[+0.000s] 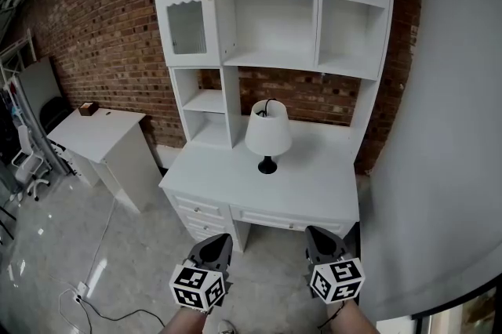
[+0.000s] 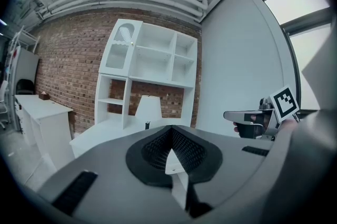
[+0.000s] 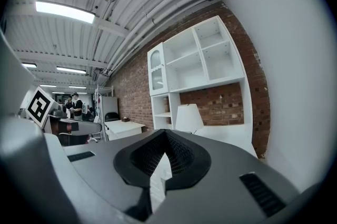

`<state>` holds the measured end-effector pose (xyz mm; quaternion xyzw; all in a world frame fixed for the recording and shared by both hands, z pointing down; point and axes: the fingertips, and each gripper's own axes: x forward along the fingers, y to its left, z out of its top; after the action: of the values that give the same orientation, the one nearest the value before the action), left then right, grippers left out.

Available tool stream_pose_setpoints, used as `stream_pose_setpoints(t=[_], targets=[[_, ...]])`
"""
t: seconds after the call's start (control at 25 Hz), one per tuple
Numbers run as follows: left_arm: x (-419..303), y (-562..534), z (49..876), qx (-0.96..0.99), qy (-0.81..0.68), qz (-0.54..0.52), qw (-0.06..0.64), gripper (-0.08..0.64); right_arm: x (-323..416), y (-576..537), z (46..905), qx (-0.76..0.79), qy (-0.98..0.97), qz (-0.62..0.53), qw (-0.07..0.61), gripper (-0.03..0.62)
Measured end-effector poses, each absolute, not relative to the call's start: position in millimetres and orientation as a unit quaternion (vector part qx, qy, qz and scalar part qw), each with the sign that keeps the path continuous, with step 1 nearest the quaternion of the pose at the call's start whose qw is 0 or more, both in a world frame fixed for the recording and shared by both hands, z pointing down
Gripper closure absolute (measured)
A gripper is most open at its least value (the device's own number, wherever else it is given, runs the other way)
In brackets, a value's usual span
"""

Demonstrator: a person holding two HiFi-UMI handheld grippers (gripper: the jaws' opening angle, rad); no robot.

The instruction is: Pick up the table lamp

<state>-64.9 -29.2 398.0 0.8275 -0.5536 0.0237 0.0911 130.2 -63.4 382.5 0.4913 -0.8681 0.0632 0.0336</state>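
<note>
The table lamp (image 1: 267, 135) stands upright on the desk (image 1: 318, 185), well ahead, midway between my left gripper (image 1: 215, 241) and right gripper (image 1: 320, 235). Both are closed and empty, and neither looks nearer.

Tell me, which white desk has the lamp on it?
The desk with shelves holds the lamp; the plain desk to its left has none.

A white wooden bench with a row of drawers (image 1: 235, 185) stands against a red brick wall (image 1: 102, 34). It carries a tall white shelf hutch (image 1: 271, 19) whose upper left compartment is closed by an arched ribbed-glass door (image 1: 185, 3). To its left, apart from it, a smaller white table (image 1: 102, 135) bears a small brown box (image 1: 88, 108) at its far end, and a plain white wall (image 1: 451, 128) rises on the right above the glossy grey floor (image 1: 70, 246).
</note>
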Motion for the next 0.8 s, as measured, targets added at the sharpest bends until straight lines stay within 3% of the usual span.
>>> stream_pose_setpoints(t=[0.8], targets=[[-27.6,-21.4,397.2,0.808,-0.583,0.020,0.081,0.562,144.2,-69.3,386.5,0.446,-0.892,0.056,0.040,0.566]])
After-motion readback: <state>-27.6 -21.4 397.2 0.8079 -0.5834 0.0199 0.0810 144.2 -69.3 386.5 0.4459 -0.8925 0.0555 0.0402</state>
